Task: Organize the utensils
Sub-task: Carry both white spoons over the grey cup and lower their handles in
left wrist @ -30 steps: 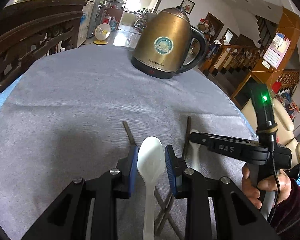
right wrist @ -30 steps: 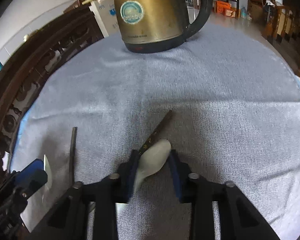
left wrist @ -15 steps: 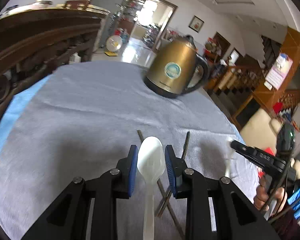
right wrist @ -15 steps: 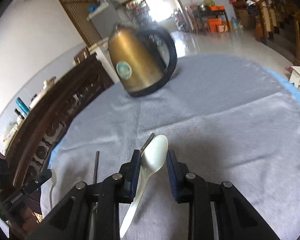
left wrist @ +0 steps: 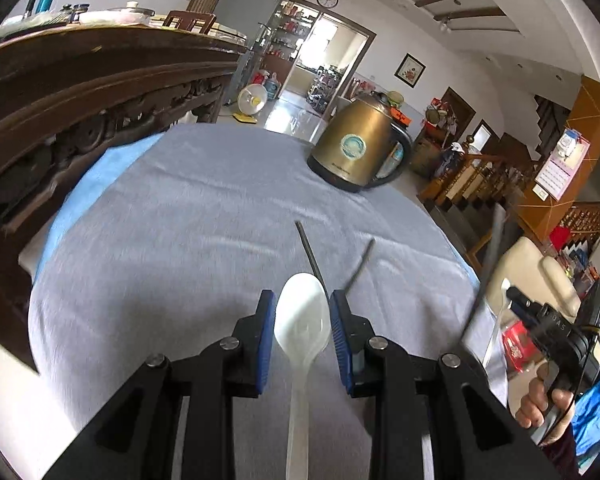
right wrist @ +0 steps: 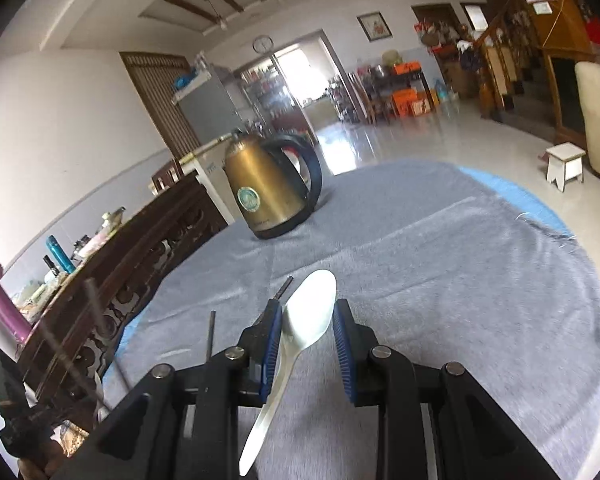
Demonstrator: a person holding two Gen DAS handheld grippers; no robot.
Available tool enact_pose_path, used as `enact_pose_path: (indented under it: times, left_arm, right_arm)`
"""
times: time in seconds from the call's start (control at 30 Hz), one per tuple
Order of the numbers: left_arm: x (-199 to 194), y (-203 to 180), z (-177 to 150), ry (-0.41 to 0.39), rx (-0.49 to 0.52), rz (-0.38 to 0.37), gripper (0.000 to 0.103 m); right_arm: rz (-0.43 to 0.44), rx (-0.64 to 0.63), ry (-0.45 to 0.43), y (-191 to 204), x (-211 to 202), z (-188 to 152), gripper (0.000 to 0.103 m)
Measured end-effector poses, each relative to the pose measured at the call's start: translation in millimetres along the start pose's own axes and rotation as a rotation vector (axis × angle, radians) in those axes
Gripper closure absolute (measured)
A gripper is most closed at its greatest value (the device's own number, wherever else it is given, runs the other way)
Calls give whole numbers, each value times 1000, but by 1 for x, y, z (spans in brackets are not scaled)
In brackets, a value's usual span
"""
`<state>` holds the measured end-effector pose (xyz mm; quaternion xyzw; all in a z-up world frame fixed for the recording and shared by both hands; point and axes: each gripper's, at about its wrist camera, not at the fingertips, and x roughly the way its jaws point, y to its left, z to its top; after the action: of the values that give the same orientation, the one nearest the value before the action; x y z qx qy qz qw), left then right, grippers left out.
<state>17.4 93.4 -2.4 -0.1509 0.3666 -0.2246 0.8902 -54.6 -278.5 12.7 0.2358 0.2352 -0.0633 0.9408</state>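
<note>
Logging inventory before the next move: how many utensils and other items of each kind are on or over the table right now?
White spoons: 2, one in each wrist view, between the jaws
Dark chopsticks: 2, lying on the grey cloth
Kettle: 1
Total: 5

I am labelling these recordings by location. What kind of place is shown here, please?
Most likely a lived-in family home, an open living and dining area. A kettle stands on a cloth-covered table, a carved wooden sideboard is beside it, and a wall clock hangs above a doorway.
</note>
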Motion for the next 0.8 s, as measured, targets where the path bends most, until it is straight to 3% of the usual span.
enact_pose_path:
  times: [0.33, 0.5, 0.63, 0.8]
  left_arm:
    - [-66, -44, -47, -51, 73, -88, 74]
    - [-101, -70, -41, -216, 80, -111, 74]
    - [-121, -97, -40, -350, 145, -146, 74]
    - [-114, -122, -35, -394, 236, -203, 74]
  right_arm:
    - [34, -124, -184, 34, -87, -24, 75]
    - [35, -207, -330, 65, -115, -37, 75]
    - [15, -284, -447, 92, -124, -52, 74]
    - [-16, -365, -524, 116, -115, -70, 74]
